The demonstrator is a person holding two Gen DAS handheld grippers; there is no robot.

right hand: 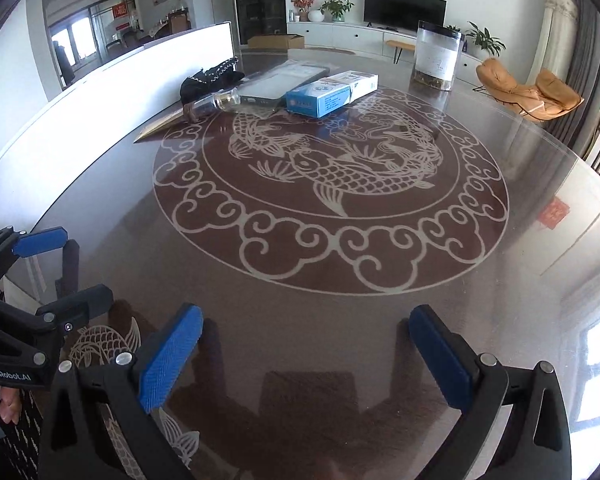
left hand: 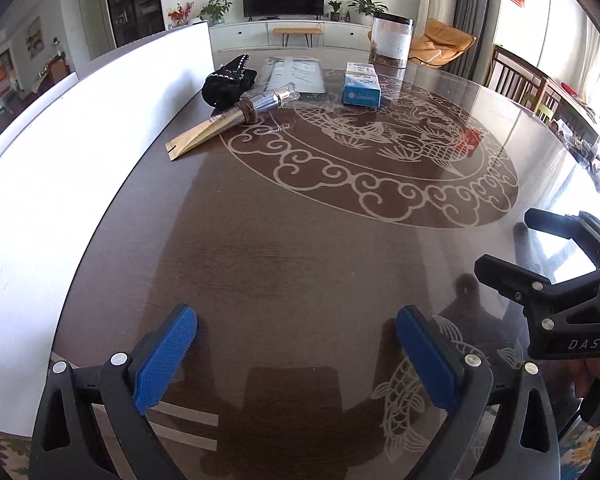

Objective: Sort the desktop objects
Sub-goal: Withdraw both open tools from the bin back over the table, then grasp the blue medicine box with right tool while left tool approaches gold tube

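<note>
Both tongs over near edge of table [left hand: 300,240], pointing down at bare glass; all objs cluster at far side, well apart from either

L gripper [left hand: 296,360]: jaws spread wide, nothing betw pads. R gripper [right hand: 306,360]: same, wide, empty

Key relation: objs lie straight ahead + slightly left of both tongs, beside the white board [left hand: 80,160]. L gripper sits on the board side, so judged nearer to the bottle/pouch end; R gripper judged nearer to box + jar

Bottle [left hand: 260,104]: lies on its side, long axis diagonal, clear end twd far right, other end resting on the tan card [left hand: 196,140]

Count:
- bottle x1
- tan card x1
- black pouch [left hand: 228,84] x1, touching bottle
- flat grey packet [left hand: 296,74] x1
- blue-white box [left hand: 362,84] x1, long axis running away from tongs
- clear jar [left hand: 391,42] x1, upright, farthest

Total 6. Nothing sorted yet, judging by the layout
</note>
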